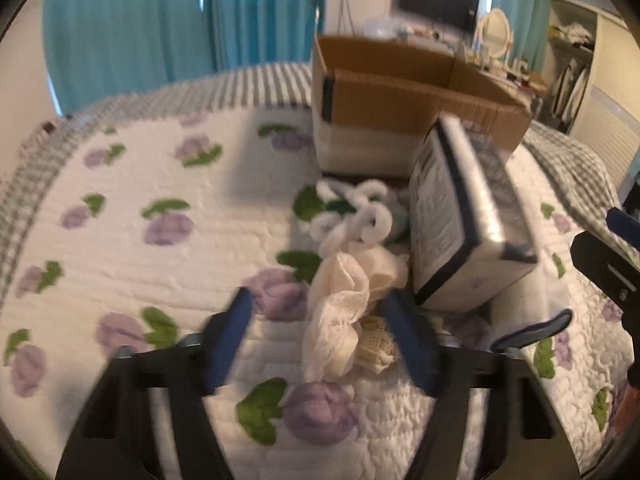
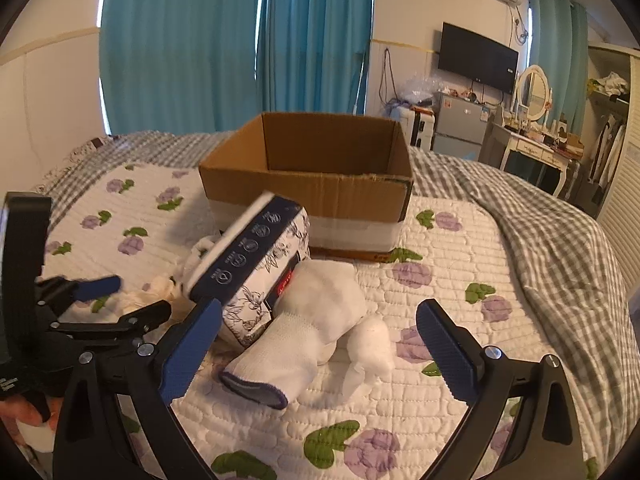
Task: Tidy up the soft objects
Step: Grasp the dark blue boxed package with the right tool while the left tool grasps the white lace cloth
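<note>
My left gripper (image 1: 320,336) spreads its fingers around the cream gauze cloth (image 1: 340,312) on the bed (image 1: 140,208), ready to pinch. My right gripper (image 2: 320,348), fingers released, frames the white sock (image 2: 296,340) beside the tissue pack (image 2: 256,256), with the cardboard box (image 2: 312,184) behind awaiting them.

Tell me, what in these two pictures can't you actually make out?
- Floor of the cardboard box: both views, hidden by its own front wall.
- Print on the tissue pack: too small in the right wrist view, blurred in the left.
- The fluffy white-and-green thing: left wrist view, blurred, partly behind the pack.
- Cream cloth between the open left gripper fingers: contact unclear.
- Right gripper, open over the white socks: height unclear.
</note>
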A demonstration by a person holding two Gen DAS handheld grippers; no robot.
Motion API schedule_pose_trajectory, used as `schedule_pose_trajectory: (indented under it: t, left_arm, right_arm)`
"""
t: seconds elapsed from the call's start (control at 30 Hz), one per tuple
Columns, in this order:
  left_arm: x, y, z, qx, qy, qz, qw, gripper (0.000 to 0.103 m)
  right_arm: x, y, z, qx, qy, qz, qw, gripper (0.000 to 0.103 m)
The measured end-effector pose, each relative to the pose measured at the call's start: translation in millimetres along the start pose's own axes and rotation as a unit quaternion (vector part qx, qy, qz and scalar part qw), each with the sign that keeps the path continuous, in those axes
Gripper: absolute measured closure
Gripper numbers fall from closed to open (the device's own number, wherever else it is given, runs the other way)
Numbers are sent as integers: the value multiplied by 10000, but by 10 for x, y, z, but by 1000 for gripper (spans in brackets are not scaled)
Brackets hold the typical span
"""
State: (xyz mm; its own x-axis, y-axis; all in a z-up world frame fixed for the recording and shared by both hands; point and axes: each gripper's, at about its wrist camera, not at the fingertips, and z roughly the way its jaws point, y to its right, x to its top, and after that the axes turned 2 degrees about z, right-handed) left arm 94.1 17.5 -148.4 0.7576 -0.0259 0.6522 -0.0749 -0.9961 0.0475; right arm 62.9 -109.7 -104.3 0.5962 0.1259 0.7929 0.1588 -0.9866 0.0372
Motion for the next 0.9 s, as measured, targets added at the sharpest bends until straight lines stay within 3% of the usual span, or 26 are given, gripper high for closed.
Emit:
schedule_pose_trajectory:
  t: [0.07, 0.13, 0.23, 0.33, 0.57, 0.77, 0.9]
  left_arm:
    - [-1, -11, 110, -155, -147, -72, 9997, 52]
    - [-11, -1, 150, -266, -200, -50, 9994, 76]
    - [-31, 48, 86, -276, -121, 110, 9995, 87]
    - [-21, 51, -48, -217, -79, 148, 9996, 87]
    - [74, -208, -473, -111, 456, 1, 9989, 87]
    - [129, -385, -512, -149, 591, -52, 9981, 87]
    - [136, -420, -481, -224, 574, -96, 9981, 87]
  right_arm:
    - [-12, -19, 63, -18, -59, -8, 10000, 4]
    - [-10, -37, 106, -30, -75, -35, 10000, 4]
    - [17, -78, 101, -51, -53, -76, 9999, 5]
    - [69, -149, 67, 62, -7, -44, 10000, 5]
    - [177, -506, 131, 198, -30, -181, 9996, 8]
    - [148, -713, 423, 64, -440, -179, 9989, 23]
    - [121, -683, 546, 21, -630, -9, 9980, 41]
